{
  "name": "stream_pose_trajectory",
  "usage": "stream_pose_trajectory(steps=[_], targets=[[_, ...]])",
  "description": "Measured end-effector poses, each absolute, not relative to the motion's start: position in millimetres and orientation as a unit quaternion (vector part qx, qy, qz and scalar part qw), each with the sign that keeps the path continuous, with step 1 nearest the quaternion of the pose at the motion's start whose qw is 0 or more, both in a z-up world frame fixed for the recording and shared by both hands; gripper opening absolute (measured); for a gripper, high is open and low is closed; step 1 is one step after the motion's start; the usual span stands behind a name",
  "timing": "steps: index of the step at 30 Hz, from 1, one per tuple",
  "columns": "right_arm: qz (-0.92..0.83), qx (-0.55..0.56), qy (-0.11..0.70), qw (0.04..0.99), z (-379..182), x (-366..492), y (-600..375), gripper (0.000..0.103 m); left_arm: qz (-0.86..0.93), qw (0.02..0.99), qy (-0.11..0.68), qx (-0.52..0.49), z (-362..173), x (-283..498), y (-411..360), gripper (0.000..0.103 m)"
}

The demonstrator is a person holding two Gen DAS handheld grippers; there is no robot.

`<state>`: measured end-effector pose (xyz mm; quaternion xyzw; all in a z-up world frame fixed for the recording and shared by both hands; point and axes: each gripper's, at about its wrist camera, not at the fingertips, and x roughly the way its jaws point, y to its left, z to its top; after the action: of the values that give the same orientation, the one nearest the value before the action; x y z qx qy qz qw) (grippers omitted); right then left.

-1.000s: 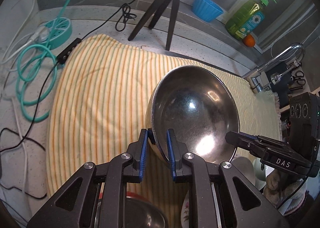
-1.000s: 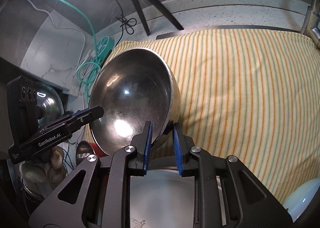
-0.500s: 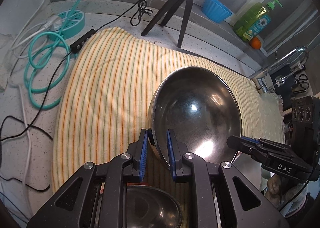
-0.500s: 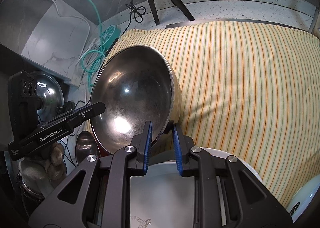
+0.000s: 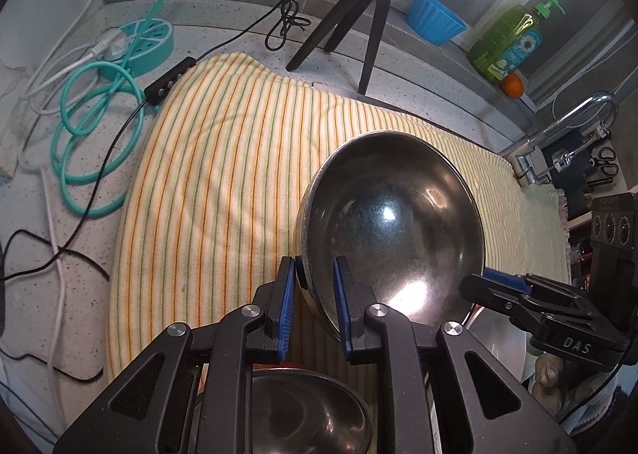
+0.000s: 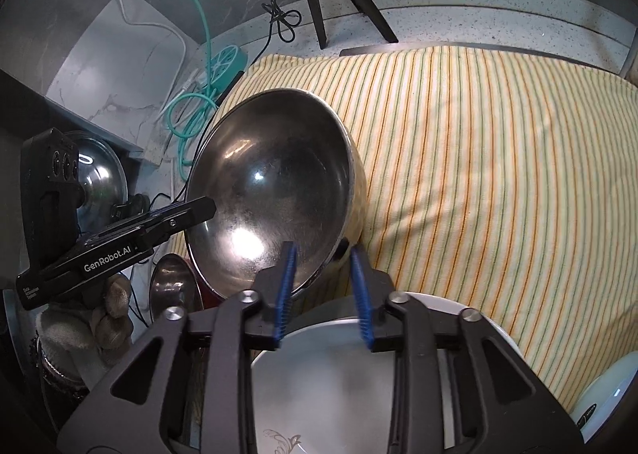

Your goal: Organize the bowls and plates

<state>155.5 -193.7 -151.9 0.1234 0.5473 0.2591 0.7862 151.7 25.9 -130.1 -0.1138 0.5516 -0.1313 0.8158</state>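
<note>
A large steel bowl (image 5: 394, 230) hangs tilted above the striped towel (image 5: 223, 183). My left gripper (image 5: 315, 266) is shut on its near rim, one blue pad inside and one outside. The right gripper (image 6: 323, 254) straddles the opposite rim of the same bowl (image 6: 275, 199); its jaws are opening and the pads stand off the metal. In the right wrist view the left gripper (image 6: 199, 209) bites the rim from the left, held by a gloved hand (image 6: 95, 318). In the left wrist view the right gripper (image 5: 490, 282) shows at the bowl's lower right edge.
A second steel bowl (image 5: 303, 414) lies under the left gripper, and a white plate (image 6: 327, 382) under the right one. A small steel bowl (image 6: 171, 286), a pot lid (image 6: 99, 179), a tripod (image 5: 359, 27), teal cables (image 5: 95, 143), a soap bottle (image 5: 506, 43) and a faucet (image 5: 574, 119) ring the towel.
The right gripper's jaws have spread apart and let go of the bowl's rim. The left gripper keeps its hold, and the bowl has barely moved.
</note>
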Motion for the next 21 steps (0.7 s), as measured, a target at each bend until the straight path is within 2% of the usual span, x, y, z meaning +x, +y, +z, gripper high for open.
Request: stream_pose_trajectory(steps=[1,2,4,6,8,21], targets=[[0.257,0.123,0.543,0.79,-149.8,154.6,-195.2,0.052,-0.131,0.817,0.551,-0.112,-129.6,151.4,25.1,0.02],[0.255,0.124,0.538,0.794,-147.6,153.9,-197.0,0.058,-0.13,0.818,0.549,-0.11,-128.8,150.9,25.1,0.026],[0.253,0.128,0.53,0.799,-143.2,153.0,-202.1,0.059,-0.133,0.82,0.545,-0.112,-126.3,150.0,25.6,0.033],[0.252,0.129,0.525,0.802,-140.0,153.0,-206.1,0.061,-0.133,0.821,0.543,-0.115,-123.8,148.9,26.6,0.047],[0.252,0.132,0.52,0.806,-136.7,151.4,-210.9,0.067,-0.133,0.825,0.538,-0.115,-120.4,147.3,27.7,0.048],[0.279,0.095,0.47,0.832,-98.3,107.5,-224.2,0.068,-0.126,0.842,0.499,-0.163,-93.6,107.1,56.2,0.048]])
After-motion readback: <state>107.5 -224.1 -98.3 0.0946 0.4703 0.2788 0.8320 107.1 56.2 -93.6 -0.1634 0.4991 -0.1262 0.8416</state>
